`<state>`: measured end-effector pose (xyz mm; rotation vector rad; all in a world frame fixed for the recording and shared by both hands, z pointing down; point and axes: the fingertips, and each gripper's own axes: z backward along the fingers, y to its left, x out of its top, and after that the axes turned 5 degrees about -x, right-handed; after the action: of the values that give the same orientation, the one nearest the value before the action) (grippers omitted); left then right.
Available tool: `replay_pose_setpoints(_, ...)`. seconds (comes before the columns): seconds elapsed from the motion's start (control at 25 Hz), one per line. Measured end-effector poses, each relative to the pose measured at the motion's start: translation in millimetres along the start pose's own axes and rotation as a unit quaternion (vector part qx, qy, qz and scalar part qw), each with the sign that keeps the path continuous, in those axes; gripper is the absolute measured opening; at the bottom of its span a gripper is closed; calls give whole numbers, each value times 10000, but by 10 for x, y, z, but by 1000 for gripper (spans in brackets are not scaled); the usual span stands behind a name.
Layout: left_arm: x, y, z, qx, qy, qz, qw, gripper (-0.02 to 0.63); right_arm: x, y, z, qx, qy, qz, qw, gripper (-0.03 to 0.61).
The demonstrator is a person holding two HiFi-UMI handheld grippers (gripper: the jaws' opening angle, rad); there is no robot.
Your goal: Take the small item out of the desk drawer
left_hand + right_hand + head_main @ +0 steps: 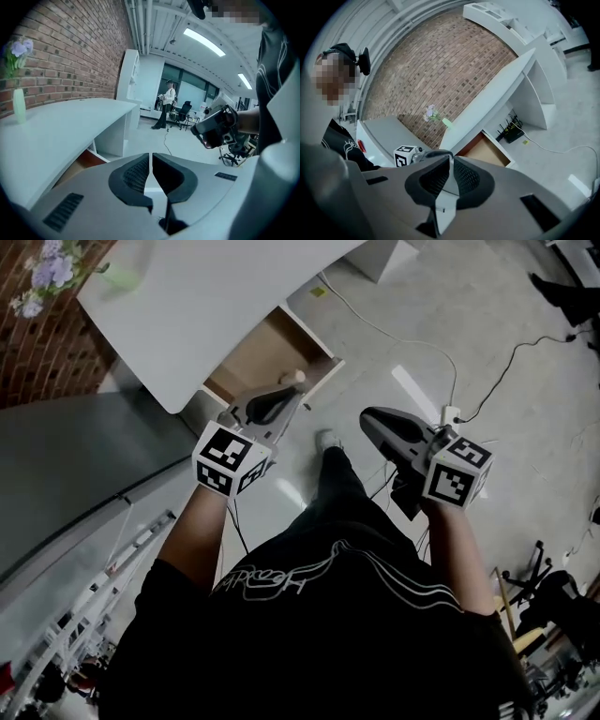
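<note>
The white desk [206, 296] has its drawer [258, 357] pulled open, and the wooden bottom shows bare. A small beige item [293, 378] sits at the drawer's front edge. My left gripper [286, 392] is just short of it. Whether they touch I cannot tell. In the left gripper view the left gripper [150, 157] is shut with nothing between the jaws, and the drawer [86, 161] lies low at the left. My right gripper [367, 416] hangs over the floor right of the drawer. It [451, 159] is shut and empty, facing the drawer [487, 151].
A grey cabinet [75, 456] stands left of me. Cables [403, 343] and a power strip [450, 413] lie on the floor to the right. A vase of flowers [47, 273] stands on the desk's far corner. A person [166, 105] stands far across the room.
</note>
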<state>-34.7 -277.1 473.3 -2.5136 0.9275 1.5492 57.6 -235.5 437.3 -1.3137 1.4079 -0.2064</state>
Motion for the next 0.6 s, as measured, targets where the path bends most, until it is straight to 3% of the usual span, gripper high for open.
replay_pose_setpoints(0.24, -484, 525, -454, -44, 507, 92, 9987, 41, -41, -385, -375, 137, 352, -276, 9989, 57)
replay_pose_setpoints(0.4, -857, 758, -751, -154, 987, 11, 9950, 133, -84, -570, -607, 275, 495, -342, 9978, 57)
replay_pose_setpoints(0.6, -1204, 1050, -1032, -228, 1435, 87, 9894, 163, -175, -688, -770, 504, 598, -487, 9957, 57)
